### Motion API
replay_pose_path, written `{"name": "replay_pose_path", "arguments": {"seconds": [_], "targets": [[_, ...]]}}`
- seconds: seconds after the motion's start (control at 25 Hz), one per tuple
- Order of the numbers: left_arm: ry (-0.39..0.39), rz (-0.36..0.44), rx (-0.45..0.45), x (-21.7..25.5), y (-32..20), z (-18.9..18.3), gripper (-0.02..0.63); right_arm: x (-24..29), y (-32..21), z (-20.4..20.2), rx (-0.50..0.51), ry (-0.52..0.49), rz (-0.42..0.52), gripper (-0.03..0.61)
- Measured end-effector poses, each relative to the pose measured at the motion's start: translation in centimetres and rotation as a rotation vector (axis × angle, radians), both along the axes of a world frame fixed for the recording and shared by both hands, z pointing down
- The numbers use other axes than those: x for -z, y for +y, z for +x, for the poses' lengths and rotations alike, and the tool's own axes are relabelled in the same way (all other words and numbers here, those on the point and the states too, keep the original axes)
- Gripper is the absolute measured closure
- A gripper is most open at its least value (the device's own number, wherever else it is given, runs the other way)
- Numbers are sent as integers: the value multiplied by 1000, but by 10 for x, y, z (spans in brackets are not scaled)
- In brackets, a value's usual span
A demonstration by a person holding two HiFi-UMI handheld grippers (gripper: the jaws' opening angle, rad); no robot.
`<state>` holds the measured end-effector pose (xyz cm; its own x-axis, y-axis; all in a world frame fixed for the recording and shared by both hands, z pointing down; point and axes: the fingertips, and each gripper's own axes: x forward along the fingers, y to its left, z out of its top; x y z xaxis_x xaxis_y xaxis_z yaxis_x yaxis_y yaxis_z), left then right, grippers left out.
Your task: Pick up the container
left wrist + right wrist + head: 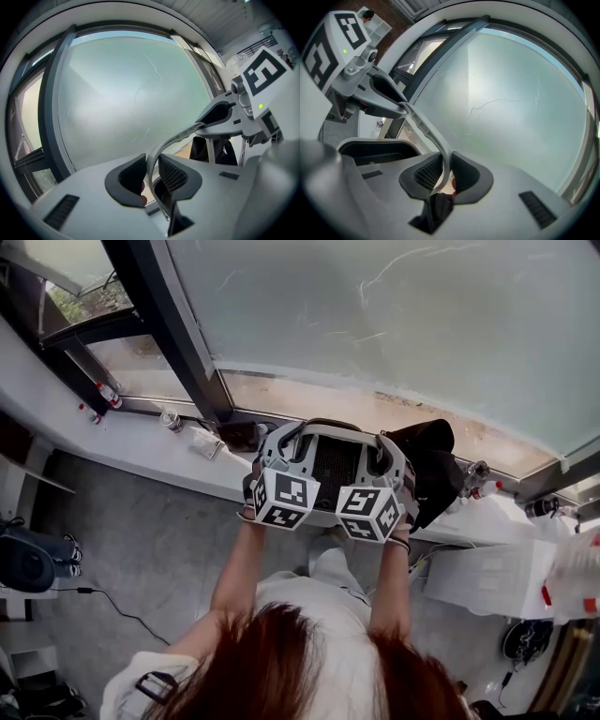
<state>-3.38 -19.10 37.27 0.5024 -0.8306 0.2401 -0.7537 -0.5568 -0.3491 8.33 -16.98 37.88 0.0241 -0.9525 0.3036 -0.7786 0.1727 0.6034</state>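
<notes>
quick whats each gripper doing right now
left gripper: shut on the rim of the container
right gripper: shut on the container rim too

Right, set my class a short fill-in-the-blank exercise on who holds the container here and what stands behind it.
1. The container is gripped by ____ grippers at once (one/both).
2. The left gripper has its jaws ____ on the container's thin grey edge (open/shut).
3. The thin grey strip in the right gripper runs across to the ____ gripper.
4. Beyond the container stands a large frosted ____.

Missing words: both; shut; left; window.
</notes>
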Motion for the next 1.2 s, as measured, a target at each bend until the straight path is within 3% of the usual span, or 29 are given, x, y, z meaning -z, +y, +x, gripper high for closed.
{"name": "replay_pose_path", "arguments": {"seconds": [1.2], "targets": [[67,138,8,63,91,-34,526,70,91,-33,6,-13,154,502]]}}
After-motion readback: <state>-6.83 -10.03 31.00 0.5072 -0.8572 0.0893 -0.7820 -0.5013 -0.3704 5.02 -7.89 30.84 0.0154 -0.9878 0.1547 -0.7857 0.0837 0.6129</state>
